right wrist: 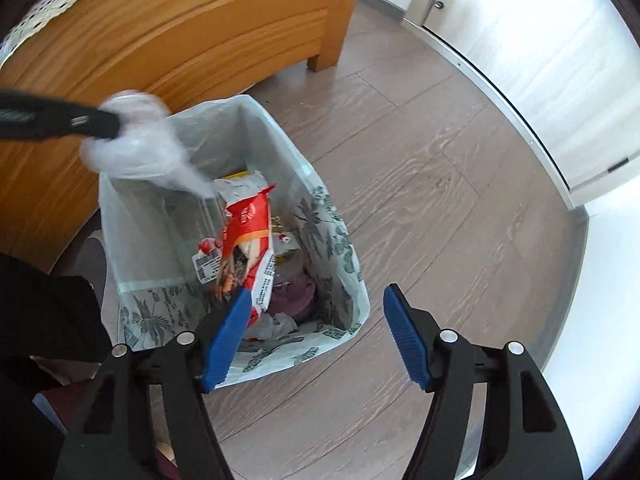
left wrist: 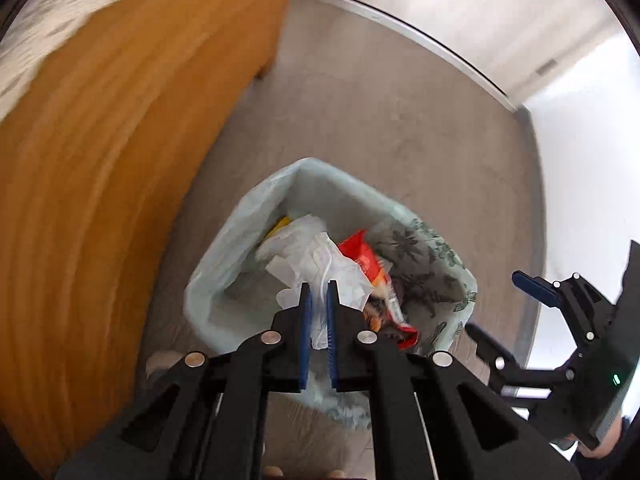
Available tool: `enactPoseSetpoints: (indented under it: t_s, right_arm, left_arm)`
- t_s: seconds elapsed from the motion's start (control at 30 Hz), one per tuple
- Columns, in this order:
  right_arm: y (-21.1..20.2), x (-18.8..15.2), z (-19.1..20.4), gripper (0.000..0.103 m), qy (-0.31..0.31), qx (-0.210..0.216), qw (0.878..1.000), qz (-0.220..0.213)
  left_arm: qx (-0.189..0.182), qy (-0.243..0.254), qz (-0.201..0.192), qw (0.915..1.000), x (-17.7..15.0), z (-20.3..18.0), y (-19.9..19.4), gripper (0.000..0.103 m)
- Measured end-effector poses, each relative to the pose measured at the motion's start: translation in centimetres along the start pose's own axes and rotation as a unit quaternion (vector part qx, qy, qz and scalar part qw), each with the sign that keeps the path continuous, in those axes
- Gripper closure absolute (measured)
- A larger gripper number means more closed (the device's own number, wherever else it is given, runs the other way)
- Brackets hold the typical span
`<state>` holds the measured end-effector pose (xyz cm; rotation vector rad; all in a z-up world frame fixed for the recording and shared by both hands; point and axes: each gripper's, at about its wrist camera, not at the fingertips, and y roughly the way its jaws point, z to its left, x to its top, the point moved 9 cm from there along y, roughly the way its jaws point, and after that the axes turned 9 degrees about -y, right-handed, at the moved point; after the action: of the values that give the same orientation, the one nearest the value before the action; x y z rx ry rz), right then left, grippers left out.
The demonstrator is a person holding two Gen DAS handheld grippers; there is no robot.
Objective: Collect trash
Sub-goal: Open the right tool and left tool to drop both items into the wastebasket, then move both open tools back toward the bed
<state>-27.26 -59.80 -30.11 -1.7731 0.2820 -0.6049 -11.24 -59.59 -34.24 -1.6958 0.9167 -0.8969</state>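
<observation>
The left gripper (left wrist: 319, 300) pinches a clear plastic wrapper (left wrist: 320, 264) above the bin (right wrist: 316, 216); the clingy film may stick on release. The right gripper (right wrist: 316, 332) gapes wide, holding nothing.

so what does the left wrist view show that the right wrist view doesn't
Left wrist only: the left hand-held gripper close up, its blue pads shut on the crumpled white plastic, above the bin.

Right wrist only: the open right hand-held gripper, and a purple item deep in the bin.

Both: the bag-lined trash bin, the red snack wrapper, the wooden furniture and the floor.
</observation>
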Motion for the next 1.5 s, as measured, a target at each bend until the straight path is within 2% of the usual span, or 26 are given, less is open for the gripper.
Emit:
enactPoseSetpoints:
  t_s: [0.03, 0.07, 0.13, 0.27, 0.47, 0.87, 1.07, 1.17, 1.2, 1.27, 1.3, 1.33, 1.43, 1.5]
  right_arm:
    - [-0.1, -0.1, 0.2, 0.037, 0.0, 0.0, 1.0, -0.002]
    - [-0.2, -0.1, 0.1, 0.037, 0.001, 0.0, 1.0, -0.002]
    - [0.1, -0.5, -0.1, 0.037, 0.006, -0.001, 1.0, 0.002]
    - [0.8, -1.0, 0.3, 0.037, 0.008, 0.006, 1.0, 0.017]
    - [0.8, -0.6, 2.1, 0.037, -0.014, 0.012, 1.0, 0.02]
    - [-1.2, 0.6, 2.4, 0.037, -0.033, -0.009, 0.999, 0.011]
    - [-3.1, 2.3, 3.0, 0.037, -0.046, -0.017, 0.999, -0.015]
    - [-4.7, 3.8, 3.1, 0.037, -0.048, -0.026, 0.998, -0.038]
    - [-5.4, 4.4, 3.2, 0.037, -0.049, -0.028, 0.997, -0.049]
    - [-7.2, 6.0, 3.4, 0.037, -0.052, -0.036, 0.995, -0.075]
    - [-8.1, 6.9, 3.5, 0.037, -0.053, -0.039, 0.994, -0.09]
    - [-9.2, 7.9, 3.7, 0.037, -0.053, -0.037, 0.992, -0.106]
    - [-12.7, 11.2, 4.5, 0.037, -0.039, -0.017, 0.986, -0.16]
    - [-15.2, 13.4, 5.3, 0.037, -0.036, -0.012, 0.98, -0.195]
  left_arm:
    - [0.007, 0.004, 0.004, 1.0, 0.0, 0.1, 0.6, 0.062]
    - [0.018, 0.002, 0.012, 0.9998, -0.1, 0.5, 1.1, 0.047]
    - [0.008, -0.007, 0.018, 0.9998, 0.0, 0.5, 1.3, 0.047]
    - [-0.011, -0.021, -0.007, 0.9997, 0.6, 0.4, 0.4, 0.047]
    - [0.011, -0.019, 0.009, 0.9997, -0.1, 1.0, 0.5, 0.047]
    - [0.014, -0.039, -0.02, 0.9989, -0.6, 2.4, -2.5, 0.047]
    - [0.021, -0.023, -0.062, 0.9976, -0.7, 2.5, -5.6, 0.047]
    - [0.031, -0.017, -0.103, 0.9941, -0.5, 2.7, -8.6, 0.047]
    - [0.044, -0.016, -0.126, 0.9909, -0.3, 2.9, -9.9, 0.047]
    - [0.072, -0.012, -0.18, 0.981, -0.4, 3.3, -13.1, 0.038]
    - [0.078, -0.011, -0.202, 0.9762, -0.6, 3.5, -14.8, 0.037]
    - [0.079, -0.015, -0.22, 0.9722, -0.8, 3.7, -16.4, 0.035]
    - [0.046, -0.034, -0.261, 0.9638, -1.9, 4.9, -21.4, 0.035]
    - [0.042, -0.032, -0.3, 0.9525, -2.7, 6.3, -25.3, 0.035]
